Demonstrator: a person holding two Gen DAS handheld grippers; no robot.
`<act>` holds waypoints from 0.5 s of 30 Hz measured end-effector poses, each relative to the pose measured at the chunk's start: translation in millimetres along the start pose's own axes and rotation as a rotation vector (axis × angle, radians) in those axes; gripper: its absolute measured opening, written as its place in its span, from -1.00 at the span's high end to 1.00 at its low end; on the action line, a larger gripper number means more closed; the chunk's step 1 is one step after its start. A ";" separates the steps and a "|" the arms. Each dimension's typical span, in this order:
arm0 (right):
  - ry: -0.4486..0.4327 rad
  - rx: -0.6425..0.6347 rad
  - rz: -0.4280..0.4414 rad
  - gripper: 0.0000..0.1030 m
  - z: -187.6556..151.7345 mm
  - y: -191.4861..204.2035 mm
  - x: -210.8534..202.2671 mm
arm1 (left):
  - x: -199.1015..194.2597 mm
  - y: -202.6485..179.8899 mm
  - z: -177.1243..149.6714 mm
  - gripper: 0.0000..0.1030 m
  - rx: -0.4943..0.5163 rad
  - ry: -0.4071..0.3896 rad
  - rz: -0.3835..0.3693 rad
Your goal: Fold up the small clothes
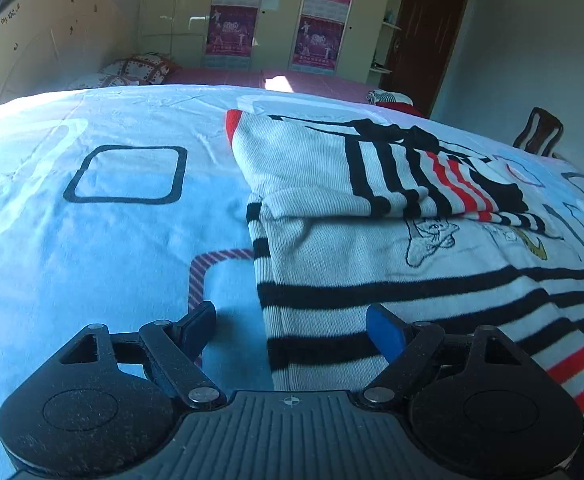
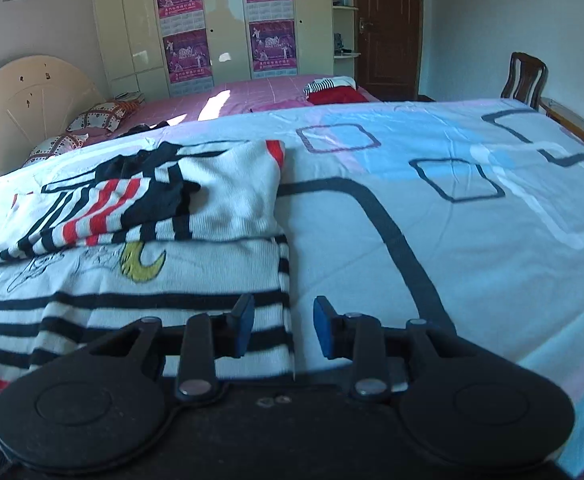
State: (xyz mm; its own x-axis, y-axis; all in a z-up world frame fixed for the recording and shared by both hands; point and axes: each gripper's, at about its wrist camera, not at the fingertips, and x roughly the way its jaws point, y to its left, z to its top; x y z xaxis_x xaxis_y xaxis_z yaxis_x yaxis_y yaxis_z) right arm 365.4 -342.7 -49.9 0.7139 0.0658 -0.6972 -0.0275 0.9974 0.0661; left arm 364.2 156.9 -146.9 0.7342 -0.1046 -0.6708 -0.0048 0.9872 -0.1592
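- Both of my grippers hang over the near end of one striped sweater (image 1: 391, 256), a small knit laid flat on the light blue bedsheet (image 1: 124, 208); I take the sweater as my landmark for everything below.
- My left gripper (image 1: 292, 330) has its jaws wide apart with nothing clamped: one finger is over bare sheet just beside the sweater's left edge, the other over its black stripes.
- My right gripper (image 2: 280, 330) has its jaws partly apart and holds nothing; they straddle the sweater's right edge, one finger over the stripes, the other over the sheet.
- At the far end of the sweater, the upper part with the black and red stripes is already folded back onto the body, covering the top of the line drawing and yellow moon.
- I judge the knit light, soft and floppy, with a ribbed surface that should not slip between the pads. It will sag and drag if lifted from one point only.
- Best hold, I think: the two near corners at the hem, one per gripper, pinching all layers at the side edges so the earlier fold stays put.
- A second striped garment lies on the pink bed (image 2: 252, 92) well beyond the sweater.
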 end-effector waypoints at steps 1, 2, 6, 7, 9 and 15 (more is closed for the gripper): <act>0.015 0.013 0.005 0.37 -6.7 -1.3 -3.1 | -5.9 -0.2 -5.4 -0.59 0.006 0.002 -0.006; 0.031 0.026 0.011 0.37 -14.2 -1.8 -6.4 | -13.4 -0.6 -12.9 -0.58 0.008 0.012 -0.010; 0.083 0.051 0.032 0.36 -36.2 -2.4 -14.1 | -39.9 -2.8 -35.2 -0.58 -0.026 0.024 -0.020; 0.101 0.040 0.031 0.37 -41.5 -1.6 -14.8 | -45.9 -5.1 -40.8 -0.58 -0.030 0.024 -0.019; 0.119 0.023 0.031 0.36 -55.0 -3.7 -21.5 | -60.9 -12.0 -55.7 -0.56 -0.040 0.030 -0.013; 0.136 0.114 0.153 0.36 -89.4 -31.6 -55.4 | -101.1 -26.6 -92.9 -0.32 -0.182 0.052 -0.109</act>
State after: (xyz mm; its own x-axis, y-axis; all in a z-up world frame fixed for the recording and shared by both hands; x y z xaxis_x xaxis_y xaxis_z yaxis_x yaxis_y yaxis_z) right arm 264.2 -375.4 -77.2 0.6067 0.2270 -0.7619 -0.0438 0.9665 0.2531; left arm 227.0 130.0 -142.2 0.7011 -0.2199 -0.6783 -0.0535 0.9323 -0.3576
